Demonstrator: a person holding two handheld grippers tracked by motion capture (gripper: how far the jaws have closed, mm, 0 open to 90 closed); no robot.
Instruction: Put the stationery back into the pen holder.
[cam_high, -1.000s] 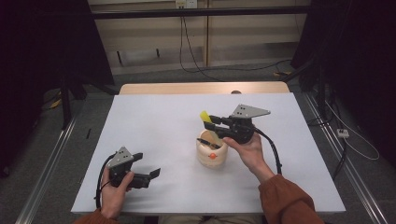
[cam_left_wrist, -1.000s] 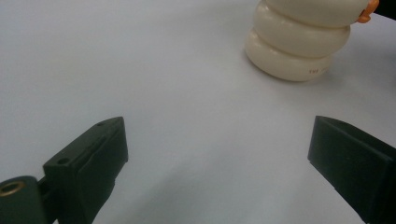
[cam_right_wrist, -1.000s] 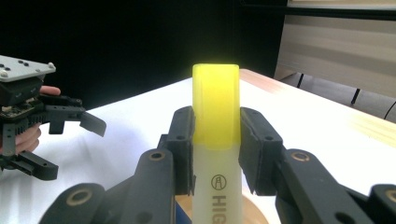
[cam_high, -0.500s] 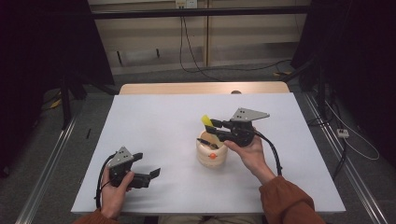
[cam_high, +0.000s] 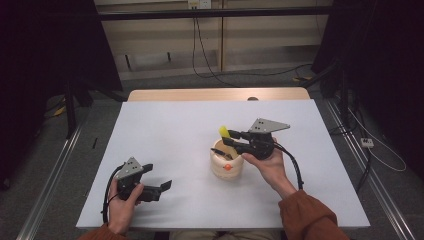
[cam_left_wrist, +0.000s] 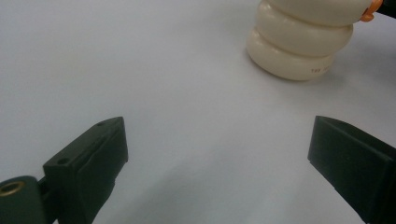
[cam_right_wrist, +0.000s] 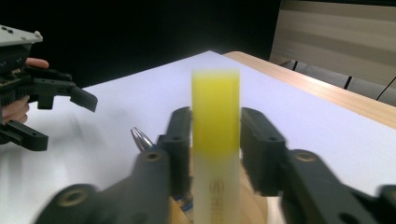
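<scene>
A person seated at the six o'clock edge of a white tabletop (cam_high: 165, 130) works a hand-held tool in each hand. The right tool (cam_high: 226, 136), carried in the right hand (cam_high: 267, 162), hangs over a cream ribbed holder (cam_high: 226, 166) that stands just right of the tabletop's centre. Between its jaws stands a yellow-capped marker (cam_high: 224, 132), upright and slightly tilted, its yellow end pointing toward twelve o'clock above the holder's mouth. In the right gripper view the marker (cam_right_wrist: 215, 140) shows a yellow upper part and a pale lower barrel that runs down toward the holder (cam_right_wrist: 261, 210) below; the jaws flank it closely on either side, with a sliver of gap visible at the yellow part. They have just been opening with the marker between them, so the grip looks loosened rather than pressed. A metal ring (cam_right_wrist: 140, 137) pokes up at nine o'clock of the marker, and a dark pen (cam_high: 220, 152) leans inside the holder.

The left tool (cam_high: 162, 187), in the left hand (cam_high: 122, 205), lies low near the tabletop's seven o'clock corner, well apart from the holder. Its jaws stand wide apart with nothing between them; in the left gripper view bare tabletop (cam_left_wrist: 187, 116) fills the gap, and the holder (cam_left_wrist: 303, 42) sits at one o'clock beyond.
</scene>
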